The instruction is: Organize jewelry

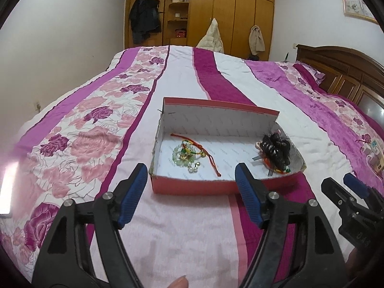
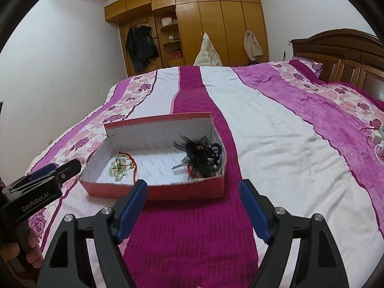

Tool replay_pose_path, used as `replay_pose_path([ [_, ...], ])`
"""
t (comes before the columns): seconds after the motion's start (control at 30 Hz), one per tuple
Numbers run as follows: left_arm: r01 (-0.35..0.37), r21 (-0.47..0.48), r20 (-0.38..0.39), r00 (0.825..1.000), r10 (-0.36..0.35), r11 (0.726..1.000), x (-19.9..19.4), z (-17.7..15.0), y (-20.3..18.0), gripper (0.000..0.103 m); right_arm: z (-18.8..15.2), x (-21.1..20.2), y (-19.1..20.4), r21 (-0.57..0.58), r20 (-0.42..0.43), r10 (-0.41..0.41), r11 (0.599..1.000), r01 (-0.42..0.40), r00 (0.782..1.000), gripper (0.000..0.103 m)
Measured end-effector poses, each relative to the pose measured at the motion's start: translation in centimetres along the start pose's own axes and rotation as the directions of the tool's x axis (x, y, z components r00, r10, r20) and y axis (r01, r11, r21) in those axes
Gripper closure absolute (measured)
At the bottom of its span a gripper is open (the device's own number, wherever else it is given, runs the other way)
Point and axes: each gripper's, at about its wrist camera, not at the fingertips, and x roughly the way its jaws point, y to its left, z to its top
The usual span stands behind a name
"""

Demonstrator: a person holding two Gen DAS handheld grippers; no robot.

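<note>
jewelry: both bunches sit inside the box | left claw [image 1: 190,187] wide open, nothing in it, just short of the red box [image 1: 192,187] | right claw [image 2: 193,199] same deal, gaping, empty | bead bracelets [image 1: 186,154] at box's left end, black feather hairpiece [image 1: 276,148] at right | box sits on the striped bed [image 1: 182,228] | wardrobe [image 1: 216,12] way back

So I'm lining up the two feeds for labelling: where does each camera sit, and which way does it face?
Left wrist: rides the left gripper, looking forward and down over the bedspread at the red box; its own open fingers, a fingertip and the right gripper show.
Right wrist: rides the right gripper, facing the same box from further right; the left gripper and a hand show.
Shared: box, bead bracelet, black feather hairpiece, wardrobe.
</note>
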Motion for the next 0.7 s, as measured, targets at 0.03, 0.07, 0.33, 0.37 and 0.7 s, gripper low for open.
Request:
replay_pose_path([
  [0.03,0.001,-0.002,-0.001,1.000,-0.001,1.000,-0.1,-0.2,0.0,0.035,-0.2,-0.2,-0.1,0.004,0.001,-0.002,1.000,0.002,1.000,0.022],
  [0.07,0.003,-0.004,-0.003,1.000,-0.003,1.000,-0.2,-0.3,-0.1,0.035,-0.5,-0.4,-0.2,0.005,0.002,-0.003,1.000,0.003,1.000,0.022],
  [0.33,0.013,-0.009,-0.010,1.000,-0.013,1.000,-0.5,-0.8,-0.4,0.035,-1.2,-0.9,-0.5,0.021,-0.011,-0.001,1.000,0.002,1.000,0.022],
  [0.37,0.013,-0.007,-0.009,1.000,-0.014,1.000,-0.6,-0.8,-0.4,0.035,-1.3,-0.9,-0.6,0.023,-0.011,-0.001,1.000,0.002,1.000,0.022],
  [0.7,0.023,0.000,-0.009,1.000,-0.023,1.000,-0.7,-0.8,-0.7,0.036,-1.3,-0.9,-0.7,0.023,-0.013,0.000,1.000,0.000,1.000,0.022],
])
